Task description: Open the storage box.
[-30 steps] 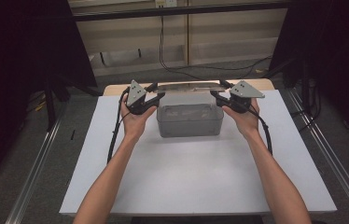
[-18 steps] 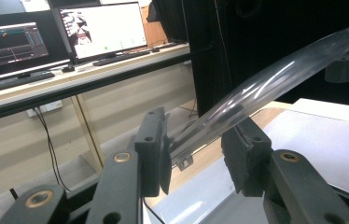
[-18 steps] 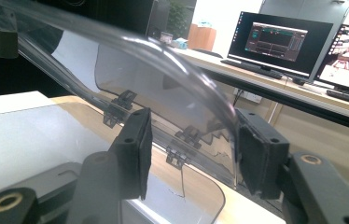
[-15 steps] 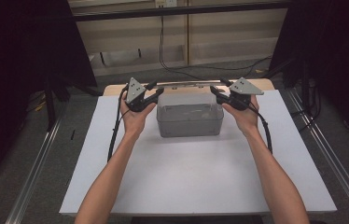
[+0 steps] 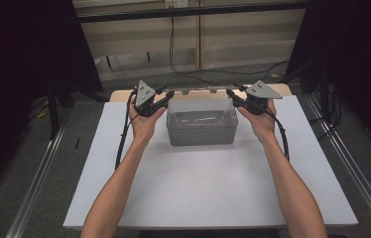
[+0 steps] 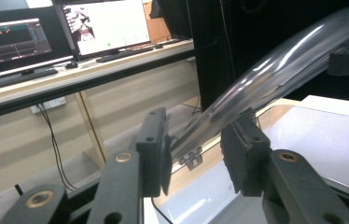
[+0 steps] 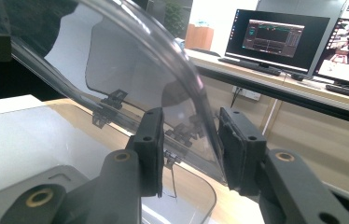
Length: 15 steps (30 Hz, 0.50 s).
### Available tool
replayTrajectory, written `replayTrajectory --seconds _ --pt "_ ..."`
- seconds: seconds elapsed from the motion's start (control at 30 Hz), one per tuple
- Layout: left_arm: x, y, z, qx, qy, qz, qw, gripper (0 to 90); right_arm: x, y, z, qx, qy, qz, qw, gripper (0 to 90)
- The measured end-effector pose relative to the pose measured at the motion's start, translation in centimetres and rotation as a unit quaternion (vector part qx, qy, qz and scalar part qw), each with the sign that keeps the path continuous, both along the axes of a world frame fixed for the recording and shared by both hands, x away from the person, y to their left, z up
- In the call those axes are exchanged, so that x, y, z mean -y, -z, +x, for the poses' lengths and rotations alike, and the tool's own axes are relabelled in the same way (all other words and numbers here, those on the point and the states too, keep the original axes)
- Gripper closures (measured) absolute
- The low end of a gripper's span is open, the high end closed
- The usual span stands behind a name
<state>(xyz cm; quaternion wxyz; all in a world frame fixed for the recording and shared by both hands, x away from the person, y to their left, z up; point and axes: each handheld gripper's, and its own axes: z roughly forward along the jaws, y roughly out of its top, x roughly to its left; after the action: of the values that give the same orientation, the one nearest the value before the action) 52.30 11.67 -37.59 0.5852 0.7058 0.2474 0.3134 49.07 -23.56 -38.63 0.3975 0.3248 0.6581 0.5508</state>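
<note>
A clear plastic box (image 5: 202, 127) stands on the white table (image 5: 208, 188), a little toward the far edge and between the two hands. Its lid (image 5: 201, 101) is hinged at the back and is lifted up, so the box is open on top.

The left gripper (image 5: 167, 95) is at the left corner of the lid and the right gripper (image 5: 229, 92) at the right corner. I think the two are placed like this, one on each side, so that the wide and thin lid turns evenly on its hinges and does not twist.

In the left gripper view the rounded edge of the lid passes between the jaws, which stand partly open. The edge seems to lie against the right jaw, with a gap on the other side, so I cannot tell if it is really clamped. In the right gripper view the lid edge also runs between the jaws, which are partly open with some free space on both sides. Here too the grip looks loose, more like a guide than a firm hold.

The lid is transparent and shiny, with rounded corners and small hinges (image 7: 109, 106) along its back edge. The box has greyish clear walls. Inside it I can see only some reflections, so I cannot say if something lies in it.
</note>
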Motion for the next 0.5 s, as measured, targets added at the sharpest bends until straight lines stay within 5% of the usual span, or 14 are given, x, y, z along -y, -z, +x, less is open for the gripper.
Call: replayTrajectory --seconds 0.27,0.5 --pt "-0.1 0.5 0.8 -0.009 -0.016 -0.002 0.9998 55.4 0.1 -0.1 0.3 -0.004 -0.001 0.008 1.0000 61.6" --pt "-0.5 0.6 1.2 -0.007 -0.013 0.002 0.9999 62.9 0.1 -0.5 0.7 -0.005 0.000 0.007 1.0000 62.1"
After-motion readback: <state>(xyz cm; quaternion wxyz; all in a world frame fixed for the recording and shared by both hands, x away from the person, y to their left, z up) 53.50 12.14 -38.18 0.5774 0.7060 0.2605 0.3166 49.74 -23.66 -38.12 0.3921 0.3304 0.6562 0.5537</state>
